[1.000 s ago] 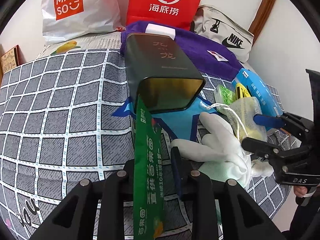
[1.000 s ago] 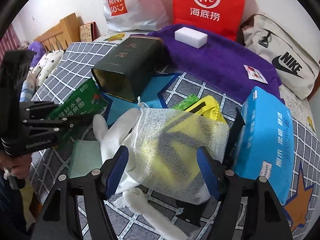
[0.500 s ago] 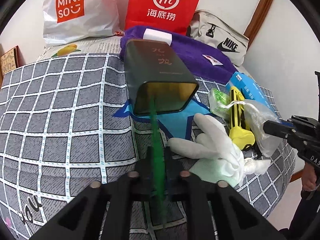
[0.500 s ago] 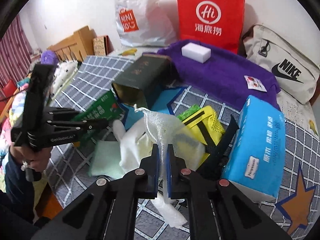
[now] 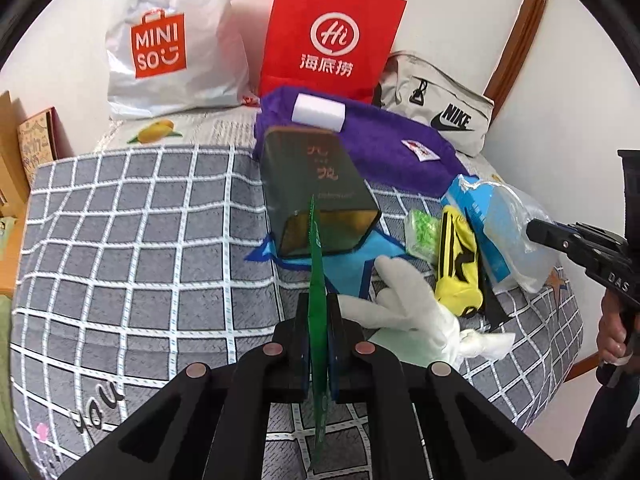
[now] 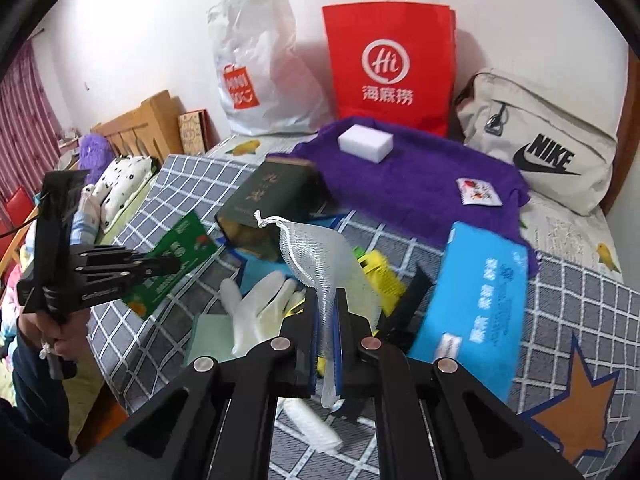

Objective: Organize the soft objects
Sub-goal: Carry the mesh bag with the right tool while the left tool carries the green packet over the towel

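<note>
My left gripper (image 5: 319, 314) is shut on a flat green packet (image 5: 316, 280), seen edge-on and held clear of the checked bedspread (image 5: 140, 248). The right wrist view shows that packet (image 6: 176, 264) broadside at the left. A white mesh drawstring bag (image 6: 320, 256) hangs limp from my right gripper (image 6: 326, 312), which is shut on it above a white glove (image 6: 260, 304) and a yellow pouch (image 6: 380, 276). In the left wrist view the mesh bag (image 5: 516, 236) hangs at the right gripper's tip (image 5: 534, 231), in front of the blue tissue pack (image 5: 468, 208).
A dark green tin (image 5: 320, 196) lies on its side, open end toward me. Behind it, a white sponge (image 5: 318, 112) rests on a purple towel (image 5: 392, 148). A red paper bag (image 5: 328, 36), a white shopping bag (image 5: 168, 48) and a beige bag (image 5: 440, 108) line the wall. A pale green cloth (image 5: 394, 344) lies under the glove.
Both grippers have shut, the left on the green packet and the right on the mesh bag. Both have risen, lifting their items off the bedspread.
</note>
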Tool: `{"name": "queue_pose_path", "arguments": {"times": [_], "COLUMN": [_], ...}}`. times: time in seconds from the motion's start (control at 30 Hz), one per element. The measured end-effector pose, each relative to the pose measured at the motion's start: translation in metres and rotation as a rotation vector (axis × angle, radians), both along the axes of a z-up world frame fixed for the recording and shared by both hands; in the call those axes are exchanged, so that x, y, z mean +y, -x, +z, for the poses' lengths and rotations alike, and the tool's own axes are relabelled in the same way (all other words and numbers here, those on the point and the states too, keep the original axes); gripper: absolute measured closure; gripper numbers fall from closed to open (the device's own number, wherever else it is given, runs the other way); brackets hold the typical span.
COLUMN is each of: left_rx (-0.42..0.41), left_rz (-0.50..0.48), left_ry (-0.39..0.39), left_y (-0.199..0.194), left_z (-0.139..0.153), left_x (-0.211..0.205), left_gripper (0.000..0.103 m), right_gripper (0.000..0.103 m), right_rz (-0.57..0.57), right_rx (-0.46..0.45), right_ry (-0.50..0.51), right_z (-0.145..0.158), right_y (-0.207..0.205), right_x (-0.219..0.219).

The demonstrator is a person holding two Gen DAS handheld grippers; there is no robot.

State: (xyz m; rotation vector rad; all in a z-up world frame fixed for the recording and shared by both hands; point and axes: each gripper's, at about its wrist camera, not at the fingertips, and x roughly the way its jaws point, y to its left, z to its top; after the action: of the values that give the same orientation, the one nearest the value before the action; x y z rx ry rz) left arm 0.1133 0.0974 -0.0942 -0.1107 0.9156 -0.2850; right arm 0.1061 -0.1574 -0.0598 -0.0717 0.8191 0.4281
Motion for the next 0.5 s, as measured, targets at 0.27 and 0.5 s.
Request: {"name": "queue_pose_path", "arguments": {"times": [0.27, 0.5], "left_rx": [-0.044, -0.056], "left_rz": [0.02, 0.019], "left_ry": [-0.031, -0.039], "left_y": [-0.02, -0.047], "left_z": [0.034, 0.049], "left_x": [-0.009, -0.022], "left_gripper": [0.096, 0.096], "right_gripper": [0.097, 0.097], "right_rz": [-0.079, -0.137], "right_rx": [-0.041, -0.044], "right_ry": [-0.007, -0.006], "right_z": [0.019, 0.024], "right_y": [-0.026, -0.054], "right_x": [-0.029, -0.052]}}
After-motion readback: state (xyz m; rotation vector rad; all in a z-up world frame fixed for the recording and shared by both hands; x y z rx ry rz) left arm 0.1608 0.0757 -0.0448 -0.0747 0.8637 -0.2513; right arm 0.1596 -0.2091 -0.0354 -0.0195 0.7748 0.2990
